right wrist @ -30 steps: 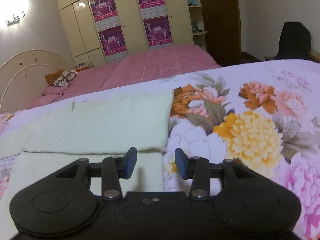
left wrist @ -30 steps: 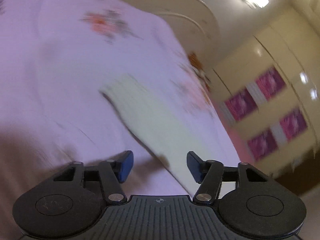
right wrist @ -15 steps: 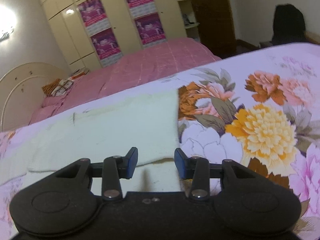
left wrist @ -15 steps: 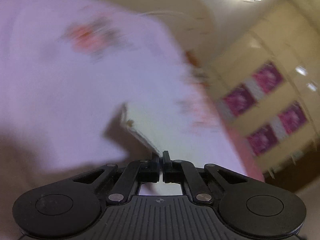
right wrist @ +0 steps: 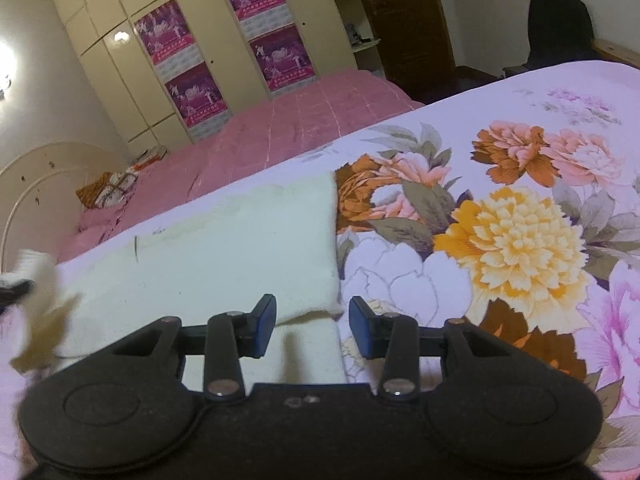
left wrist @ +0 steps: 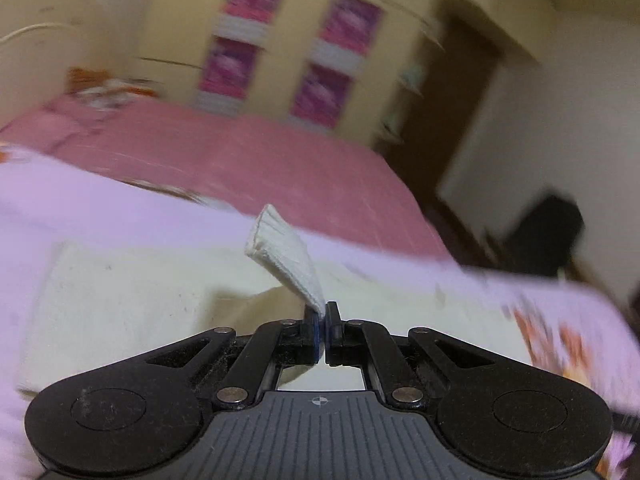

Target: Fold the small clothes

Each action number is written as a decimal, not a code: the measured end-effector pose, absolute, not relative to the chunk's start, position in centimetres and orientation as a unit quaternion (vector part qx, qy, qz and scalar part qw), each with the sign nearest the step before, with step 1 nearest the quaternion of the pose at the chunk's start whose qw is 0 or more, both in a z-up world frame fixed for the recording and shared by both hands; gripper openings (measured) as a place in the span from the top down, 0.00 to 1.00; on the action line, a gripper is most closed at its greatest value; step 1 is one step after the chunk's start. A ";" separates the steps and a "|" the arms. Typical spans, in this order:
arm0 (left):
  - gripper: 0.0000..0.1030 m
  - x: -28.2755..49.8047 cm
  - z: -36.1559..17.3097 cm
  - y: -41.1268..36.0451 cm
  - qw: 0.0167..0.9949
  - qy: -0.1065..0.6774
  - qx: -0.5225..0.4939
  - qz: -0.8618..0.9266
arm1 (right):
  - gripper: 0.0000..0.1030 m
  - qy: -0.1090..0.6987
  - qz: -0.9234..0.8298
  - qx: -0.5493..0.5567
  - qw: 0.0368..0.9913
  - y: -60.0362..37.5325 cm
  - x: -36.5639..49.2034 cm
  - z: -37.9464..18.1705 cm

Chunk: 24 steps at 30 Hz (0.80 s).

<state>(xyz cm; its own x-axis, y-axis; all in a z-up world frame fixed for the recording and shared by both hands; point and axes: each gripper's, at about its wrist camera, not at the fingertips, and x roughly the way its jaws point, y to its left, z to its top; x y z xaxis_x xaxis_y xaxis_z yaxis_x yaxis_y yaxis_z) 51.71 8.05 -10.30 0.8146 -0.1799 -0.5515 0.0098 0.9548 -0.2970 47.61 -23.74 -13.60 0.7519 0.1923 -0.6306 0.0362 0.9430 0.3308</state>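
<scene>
A cream knitted garment (right wrist: 224, 256) lies partly folded on the floral bedspread (right wrist: 520, 240). My left gripper (left wrist: 322, 322) is shut on a ribbed corner of the garment (left wrist: 286, 256), which stands up above the fingers, lifted off the rest of the cloth (left wrist: 120, 304). That lifted corner shows blurred at the left edge of the right wrist view (right wrist: 36, 276). My right gripper (right wrist: 313, 322) is open and empty, low over the garment's near right corner, its jaws on either side of the folded edge.
A second bed with a pink cover (right wrist: 280, 128) lies beyond the floral one, with a white curved headboard (right wrist: 24, 188). A cream wardrobe with purple posters (right wrist: 208, 48) and a dark door (right wrist: 400, 20) stand behind. A dark chair (right wrist: 560, 28) is at the right.
My left gripper closed on the garment's corner, then lifted it and swung it over the cloth. My right gripper stayed open and moved slightly nearer the folded edge.
</scene>
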 end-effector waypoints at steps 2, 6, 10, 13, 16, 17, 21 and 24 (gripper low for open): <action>0.98 52.7 -11.4 4.4 0.938 0.321 -0.109 -0.070 | 0.61 0.347 0.038 0.175 0.921 -24.4 47.4 -13.5; 0.95 53.2 -13.5 -0.8 0.929 0.351 -0.066 -0.099 | 0.59 0.351 0.037 0.195 0.915 -25.5 47.2 -13.8; 0.28 50.9 -12.4 -1.8 0.947 0.299 -0.039 -0.107 | 0.56 0.347 0.058 0.209 0.912 -25.3 47.2 -13.9; 0.29 49.3 -11.3 0.6 0.954 0.288 -0.050 -0.069 | 0.54 0.345 0.085 0.224 0.907 -24.0 47.7 -13.9; 0.29 47.0 -11.2 5.2 0.956 0.283 -0.070 -0.011 | 0.54 0.344 0.127 0.243 0.898 -21.7 48.8 -13.8; 0.29 46.5 -11.3 6.8 0.953 0.293 -0.071 0.011 | 0.54 0.347 0.143 0.253 0.892 -20.8 49.3 -13.8; 0.29 45.2 -12.7 11.3 0.939 0.326 -0.085 0.066 | 0.54 0.372 0.166 0.255 0.877 -17.1 51.9 -14.6; 0.29 45.4 -13.9 13.3 0.929 0.347 -0.106 0.075 | 0.56 0.398 0.167 0.254 0.865 -15.1 53.6 -15.7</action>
<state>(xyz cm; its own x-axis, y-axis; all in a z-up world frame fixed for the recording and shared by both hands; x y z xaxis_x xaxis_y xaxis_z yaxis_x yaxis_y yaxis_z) 45.40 13.30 -13.92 0.7485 0.0659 -0.6599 -0.2132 0.9661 -0.1455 53.58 -15.13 -15.67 0.6269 0.4916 -0.6044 -0.0869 0.8150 0.5729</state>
